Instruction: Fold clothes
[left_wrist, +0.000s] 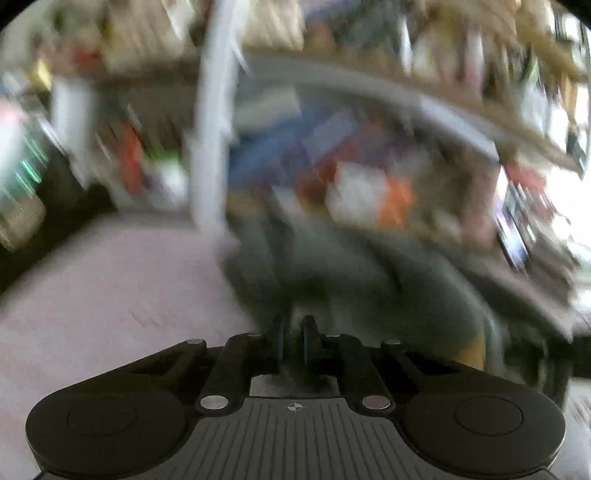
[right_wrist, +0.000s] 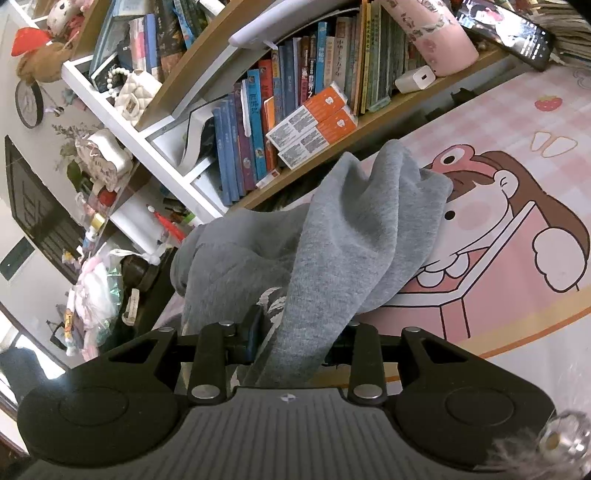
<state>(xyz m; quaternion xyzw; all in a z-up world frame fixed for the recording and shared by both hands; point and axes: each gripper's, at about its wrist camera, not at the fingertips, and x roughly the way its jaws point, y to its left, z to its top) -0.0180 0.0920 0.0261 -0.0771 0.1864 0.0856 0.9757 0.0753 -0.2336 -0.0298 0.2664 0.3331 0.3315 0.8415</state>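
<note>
Sweatshirt (right_wrist: 343, 236): grey fleece, bunched and draped, part lifted off the worktop; the far end lies on the cartoon mat, the near end runs down into the right tongs.
Right tongs (right_wrist: 291, 343): closed down on a fold of the sweatshirt; cloth fills the gap and hides the right-hand finger, only the left finger (right_wrist: 255, 325) shows.
Left tongs (left_wrist: 291, 338): fingers nearly together, a thin gap between them; view heavily motion-blurred, dark grey cloth (left_wrist: 332, 273) directly ahead of the tips, cannot tell whether any is gripped.
Worktop (right_wrist: 554, 354): covered by a pink checked mat (right_wrist: 517, 122) with a cartoon face and strawberries; sweatshirt sits over the mat's edge nearest the bookshelf.
Bookshelf (right_wrist: 295, 92): just behind the sweatshirt, packed with upright books; two orange-and-white boxes (right_wrist: 314, 125) lean on the shelf edge right above the sweatshirt.
White charger (right_wrist: 415, 79): on the same shelf, right of the boxes.
Phone (right_wrist: 506, 29): screen lit, on the shelf well beyond the sweatshirt, upper right.
Left view background: same shelf only as blurred colour streaks.
</note>
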